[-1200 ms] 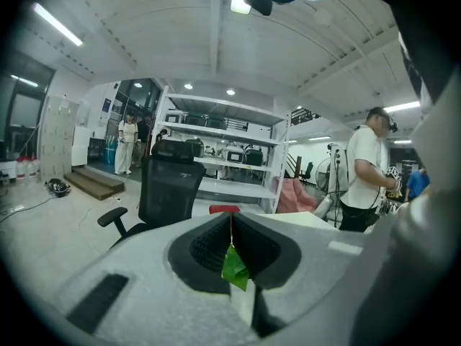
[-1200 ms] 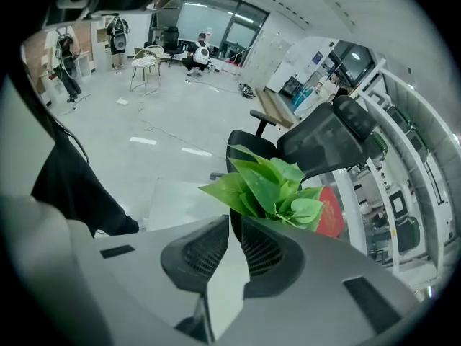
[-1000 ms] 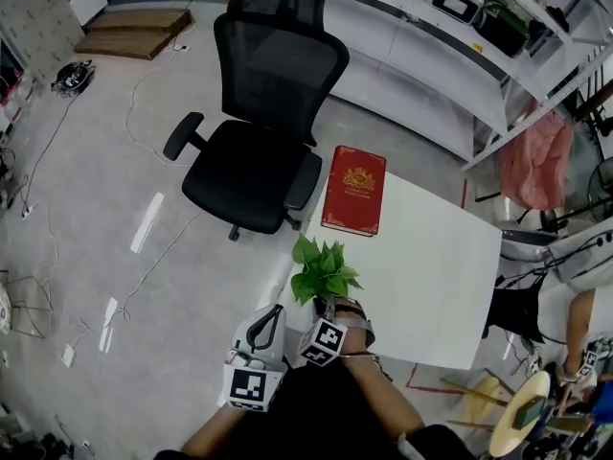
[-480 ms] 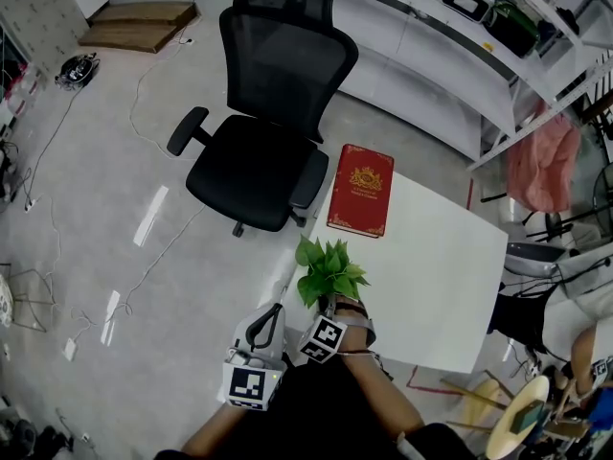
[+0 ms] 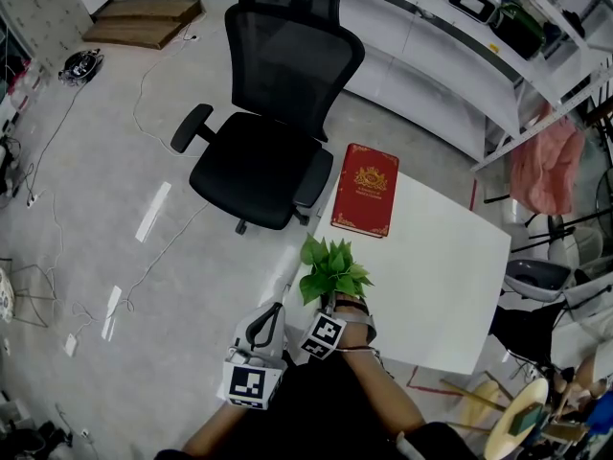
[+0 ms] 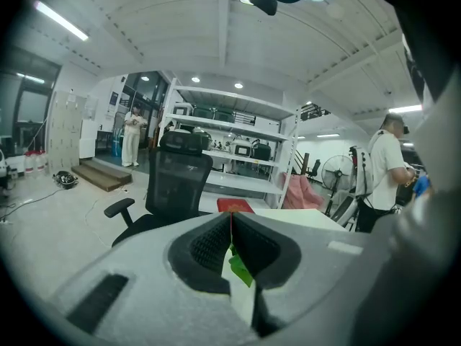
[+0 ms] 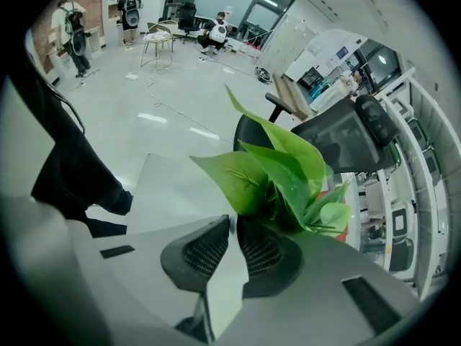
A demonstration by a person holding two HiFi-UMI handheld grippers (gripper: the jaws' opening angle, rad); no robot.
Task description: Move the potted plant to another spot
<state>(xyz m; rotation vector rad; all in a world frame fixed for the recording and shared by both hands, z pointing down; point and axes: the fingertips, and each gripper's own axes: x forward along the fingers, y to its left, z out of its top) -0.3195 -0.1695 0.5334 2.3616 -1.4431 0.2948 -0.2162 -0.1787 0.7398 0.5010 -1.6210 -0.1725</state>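
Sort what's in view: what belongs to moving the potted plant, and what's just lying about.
Job: potted plant; right tool close against it; white table under it.
Lying about: red book; black office chair; pink cloth; left tool, shut, off the table.

The potted plant point(image 5: 331, 269) hides its pot beneath leaves.

Here's the potted plant point(image 5: 331, 268), upright at the near left edge of the white table point(image 5: 450, 286), well apart from the red book point(image 5: 365, 189). Bright green pointed leaves point(image 7: 288, 168) fan up and outward in a bushy clump, glossy and fresh. The pot itself is hidden beneath the foliage.
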